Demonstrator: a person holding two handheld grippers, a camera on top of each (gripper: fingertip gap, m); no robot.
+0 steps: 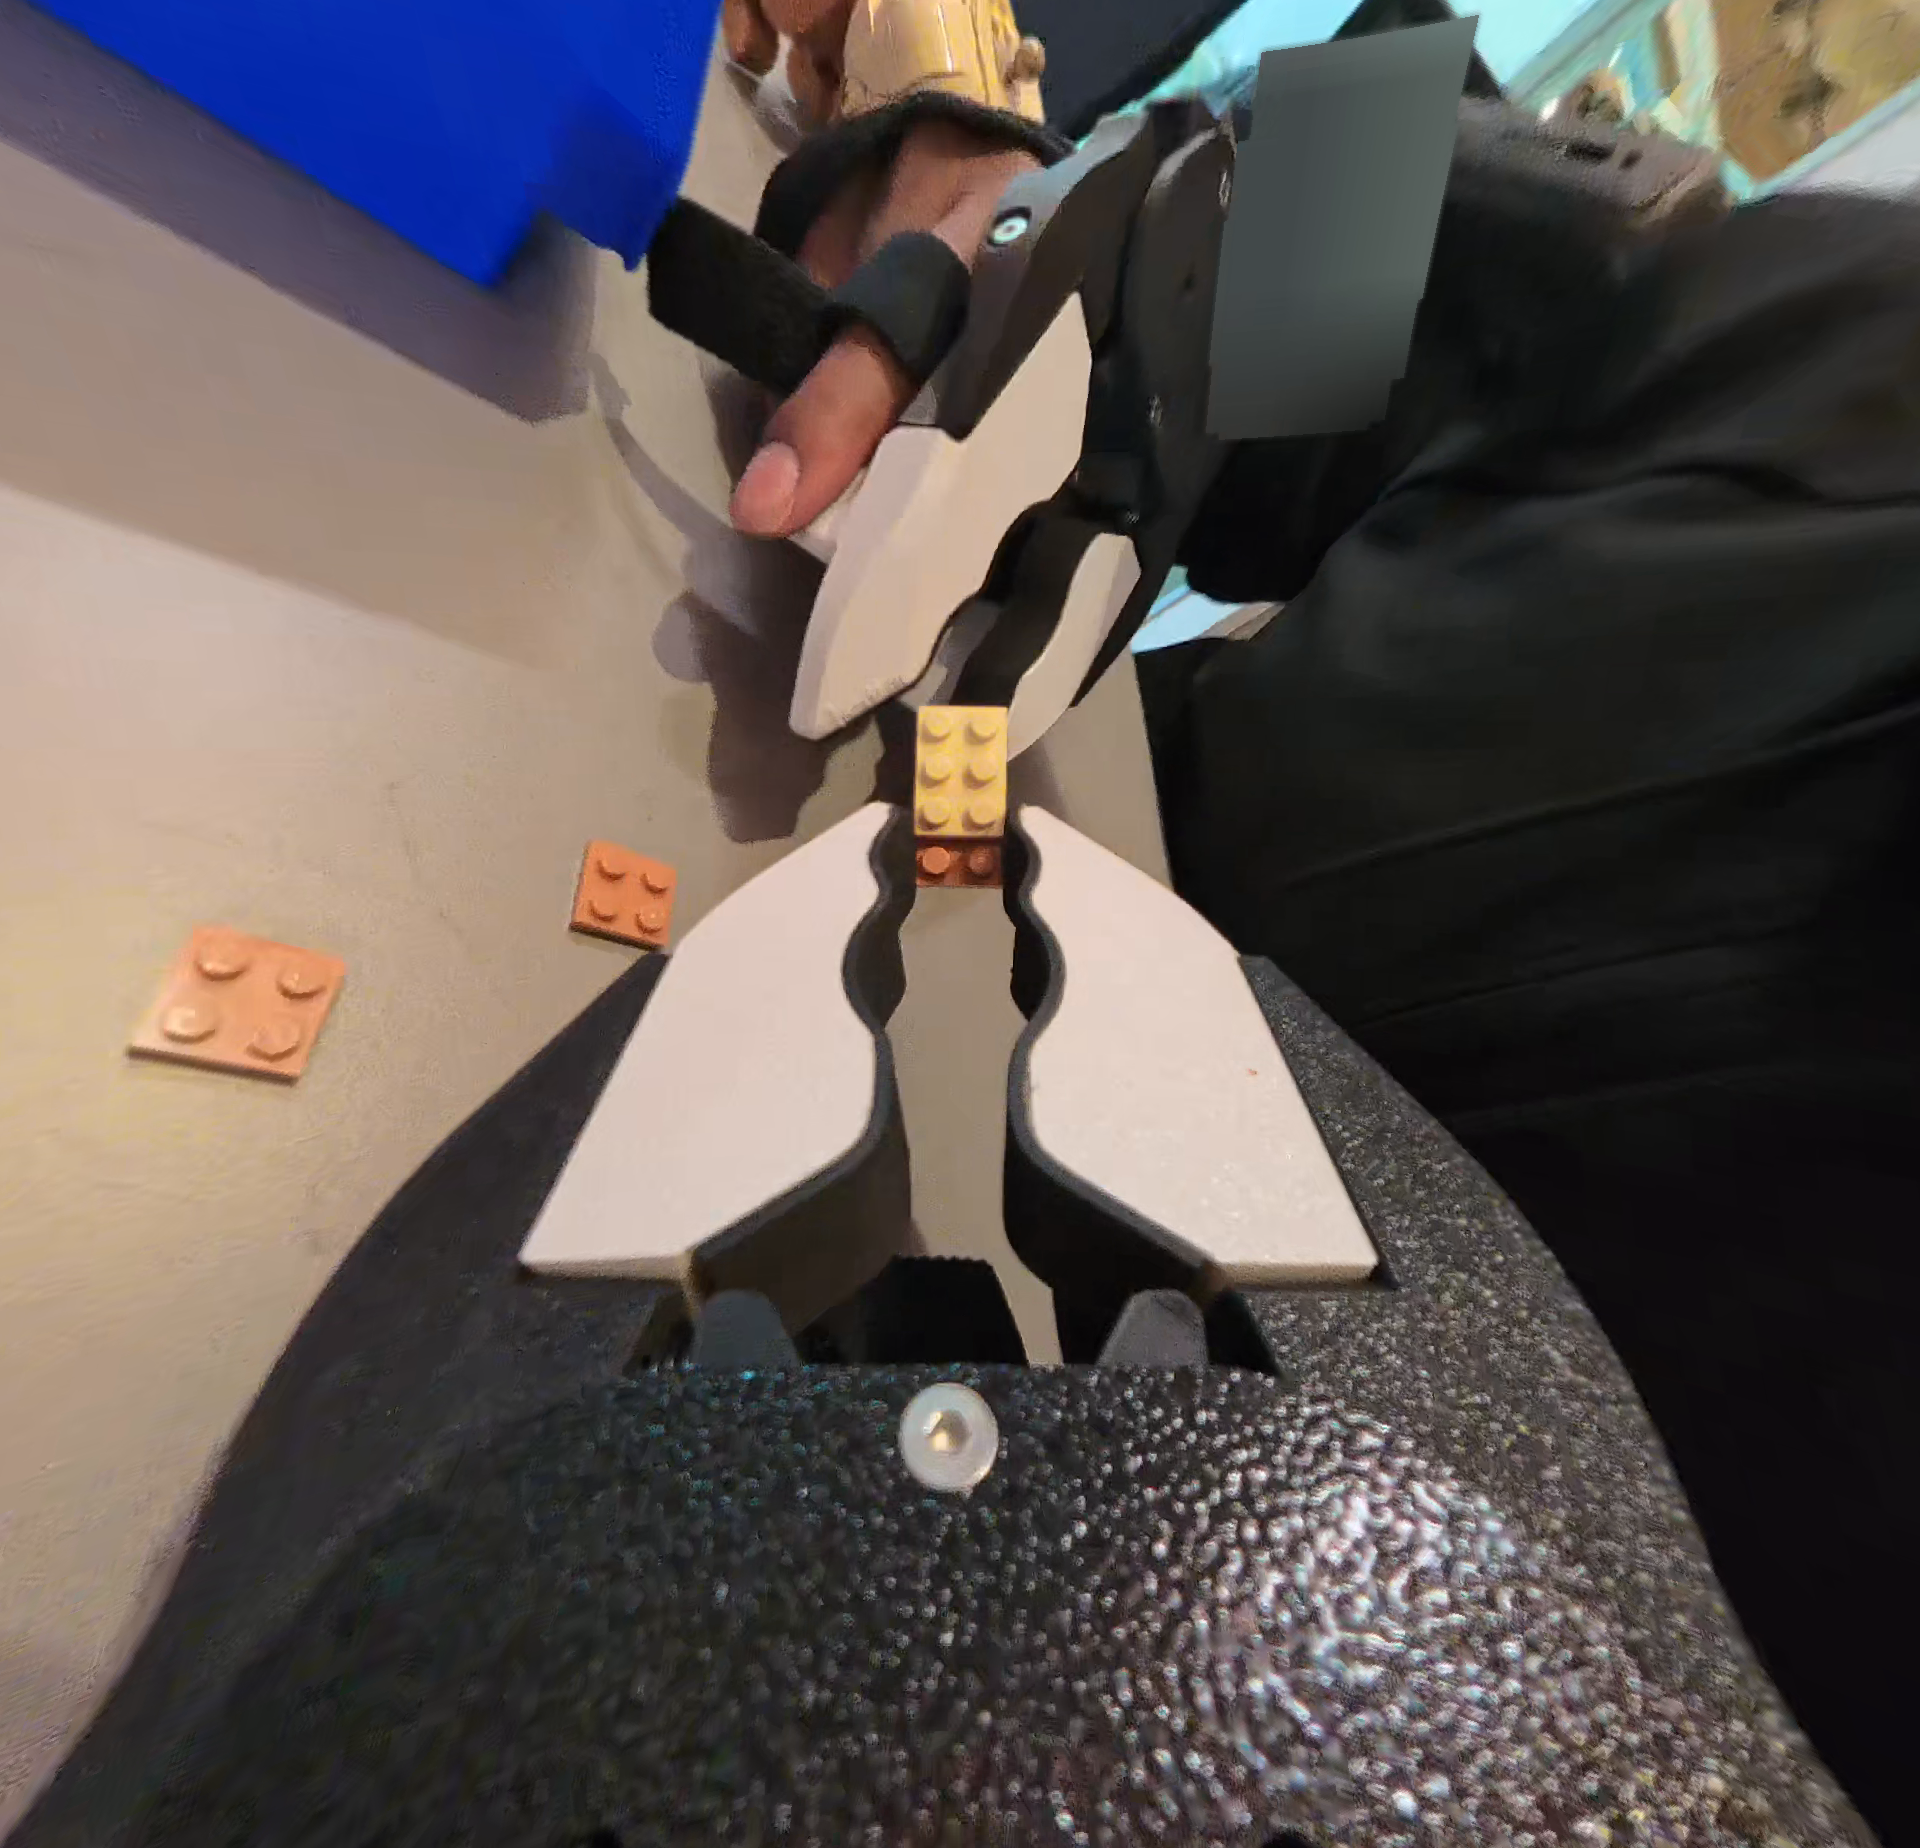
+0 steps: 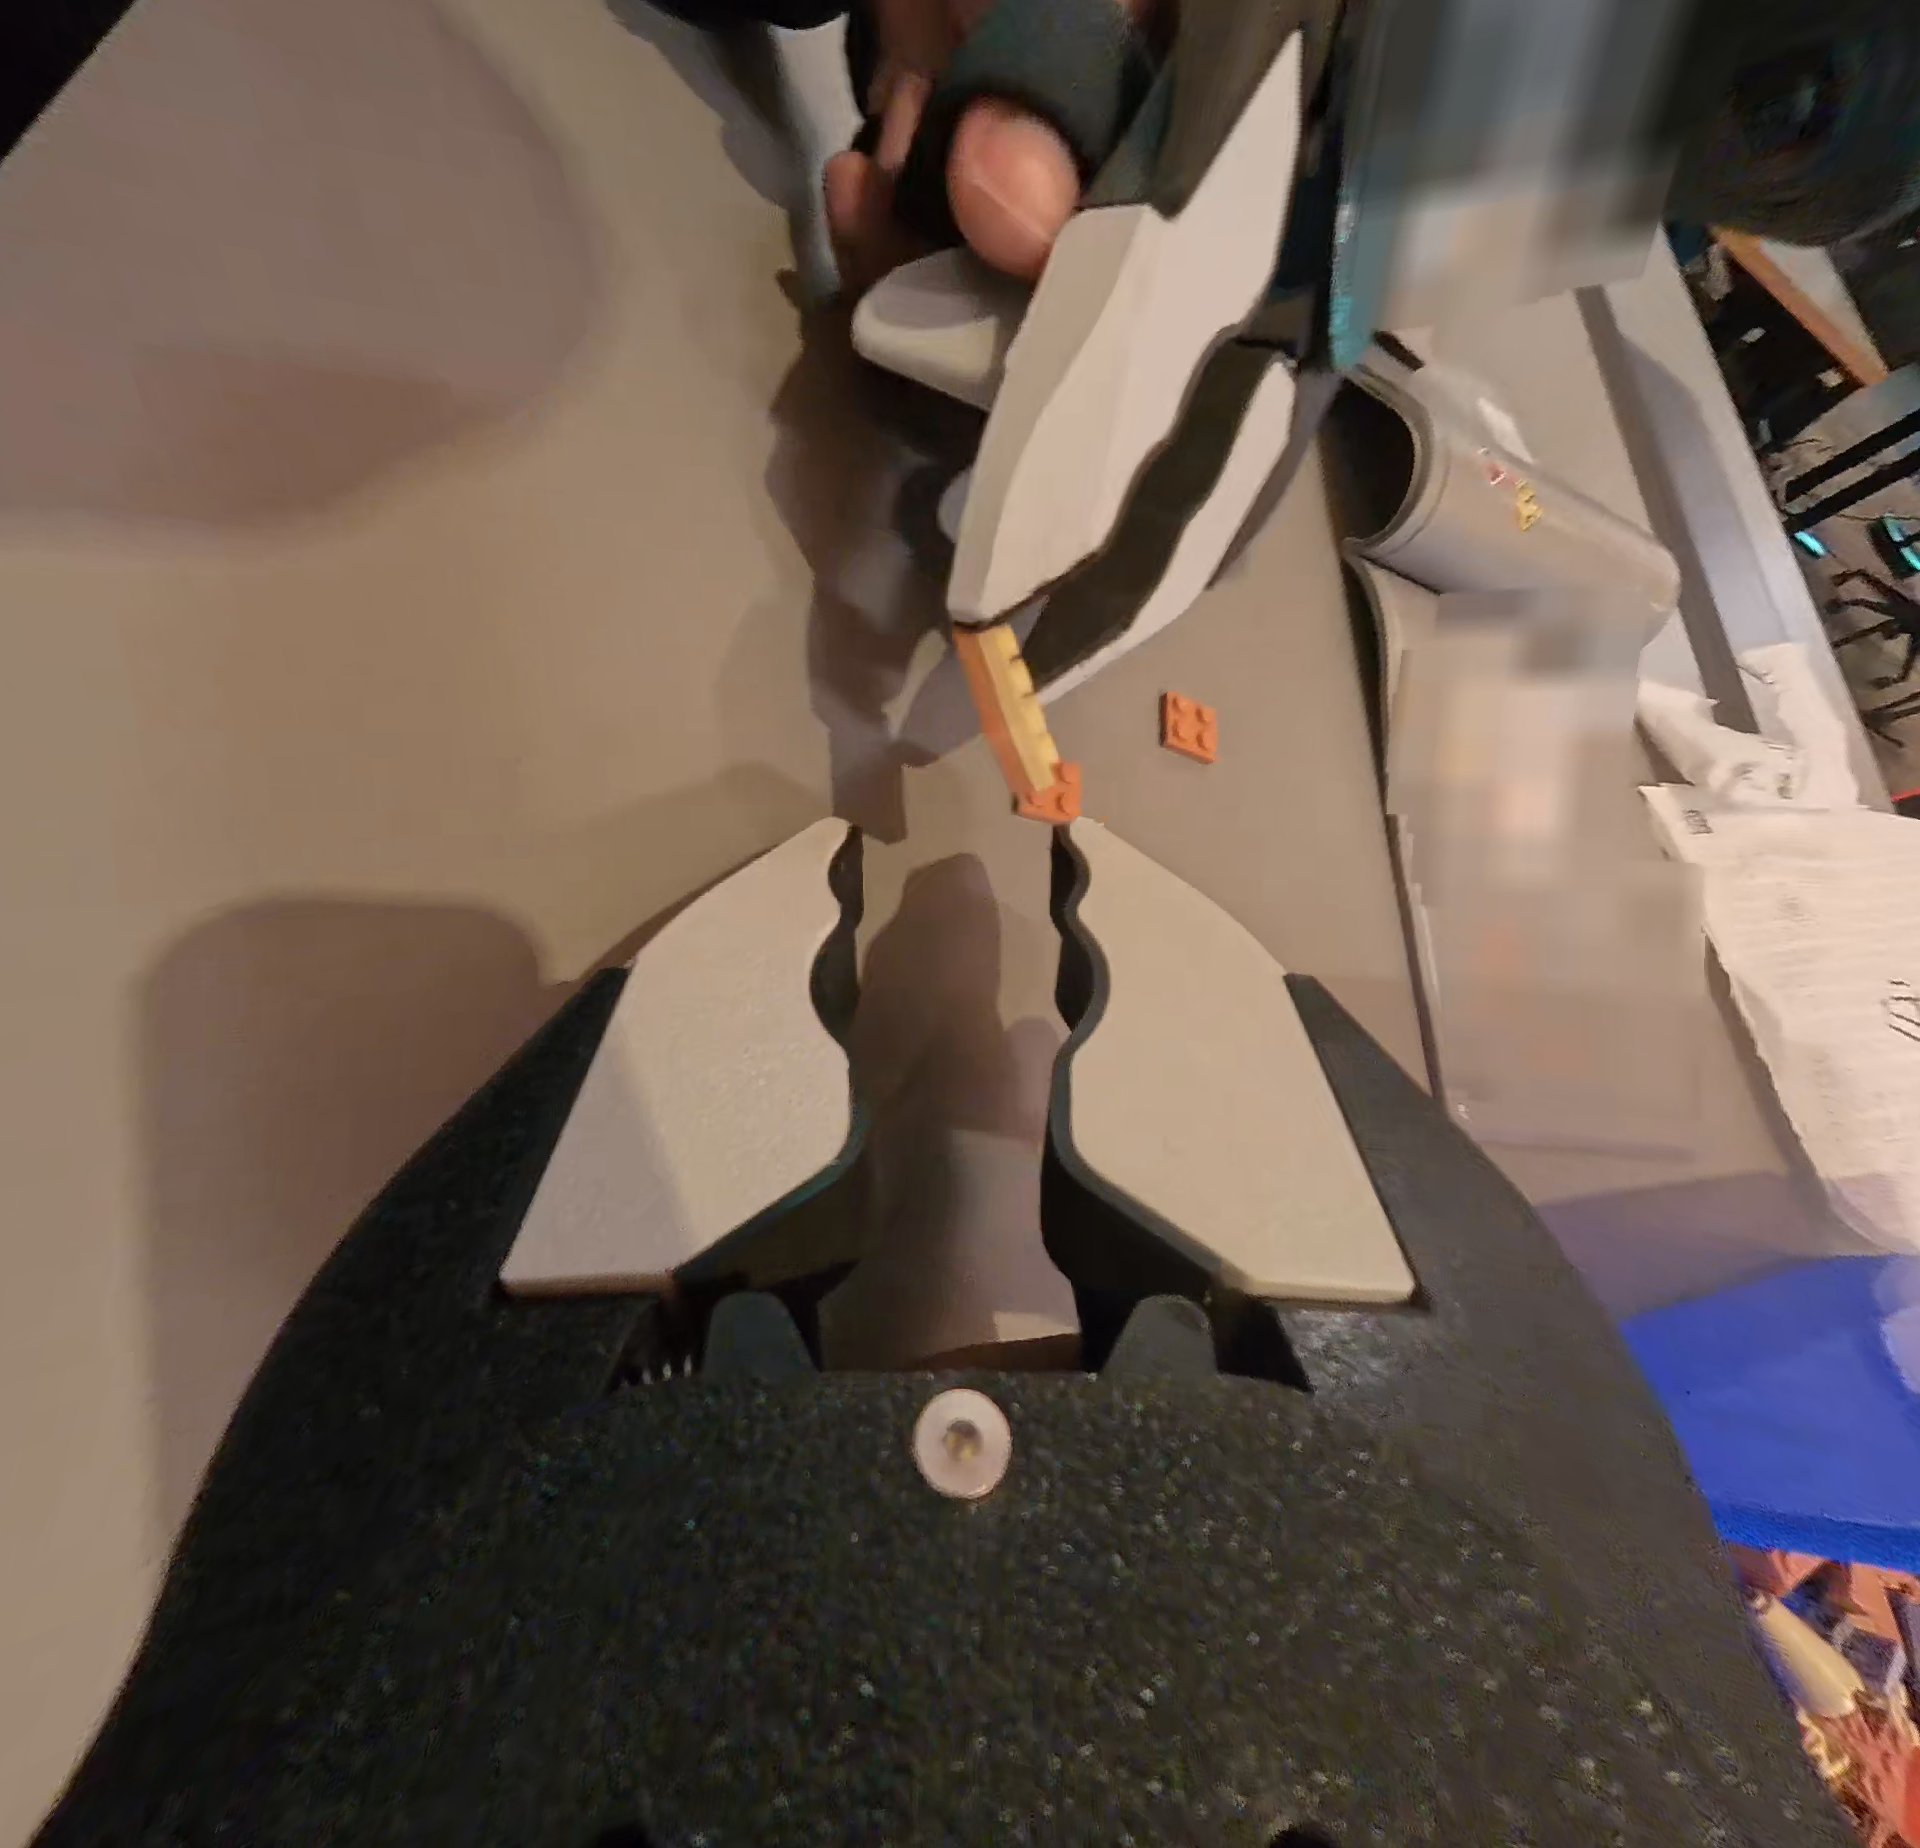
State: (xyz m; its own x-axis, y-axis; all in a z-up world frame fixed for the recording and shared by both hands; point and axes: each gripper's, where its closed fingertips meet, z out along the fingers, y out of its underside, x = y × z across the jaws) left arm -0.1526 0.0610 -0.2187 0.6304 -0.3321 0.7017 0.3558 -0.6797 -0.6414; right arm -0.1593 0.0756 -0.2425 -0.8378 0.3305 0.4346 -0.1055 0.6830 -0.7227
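1. Plastic stud plates form one small stack (image 1: 961, 811): a yellow plate (image 1: 961, 768) on a longer orange plate (image 1: 958, 863), whose stud row shows at the near end.
2. Left gripper (image 1: 958, 853) is clamped on the stack, fingertips pressing its long sides, above the grey table (image 1: 312, 655).
3. Right gripper (image 2: 956, 842) stands spread and holds nothing; its right fingertip (image 2: 1081, 842) sits just beside the stack's free orange end.
4. Handling, judged: light, stiff, smooth-sided; thin edges could slip or twist. Flat side faces give the best hold.
5. Loose orange square plates (image 1: 621, 902) (image 1: 239, 1003) lie on the table to the left.
6. Blue bin (image 1: 364, 73) stands at far left.
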